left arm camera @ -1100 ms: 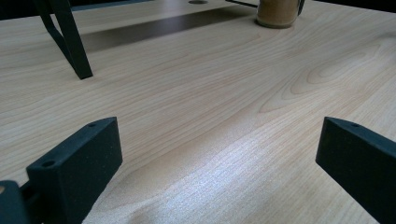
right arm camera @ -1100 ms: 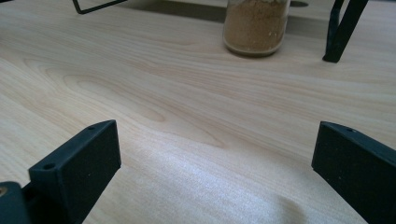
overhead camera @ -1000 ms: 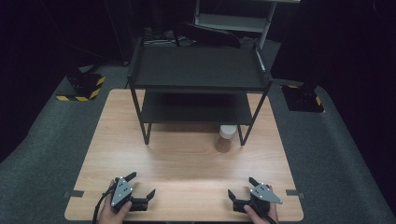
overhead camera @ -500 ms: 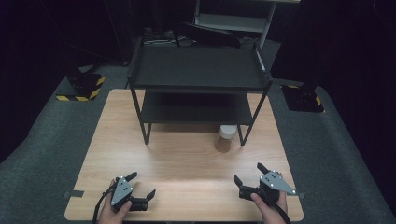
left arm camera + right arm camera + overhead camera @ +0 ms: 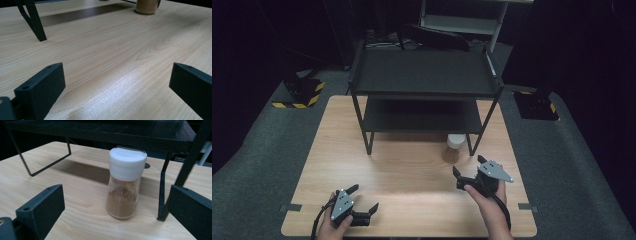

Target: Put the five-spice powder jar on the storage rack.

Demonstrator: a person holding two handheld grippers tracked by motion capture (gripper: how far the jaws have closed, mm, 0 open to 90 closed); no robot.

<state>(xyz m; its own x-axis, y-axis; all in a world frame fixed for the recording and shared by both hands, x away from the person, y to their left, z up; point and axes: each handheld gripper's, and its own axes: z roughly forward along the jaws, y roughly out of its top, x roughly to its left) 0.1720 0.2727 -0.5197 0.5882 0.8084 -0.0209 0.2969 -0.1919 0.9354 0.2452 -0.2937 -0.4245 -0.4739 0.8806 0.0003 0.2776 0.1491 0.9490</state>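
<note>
1. Straight ahead of my right tool (image 5: 468, 171) stands the small clear glass spice jar with a white plastic cap and brown powder inside (image 5: 125, 182); in the right gripper view it sits between the lines of the two jaws, near but not yet between them.
2. That tool is released, jaws spread wide with nothing in them.
3. The jar stands upright on the pale wooden worktop (image 5: 412, 175), long axis vertical, just beside the front right leg of the black metal two-tier rack (image 5: 427, 75), which rises just right of it as my right tool sees it.
4. My left tool (image 5: 363, 209) is also released and empty, resting low over the worktop; from it the jar (image 5: 146, 6) lies well apart, far ahead and to the right.
5. I judge the right hand the nearer one, so the coming move is a short straight push forward to bring the jaws either side of the glass body below the cap, minding the rack leg on the right jaw's side.
6. I can read no label, brand or writing on the jar.
</note>
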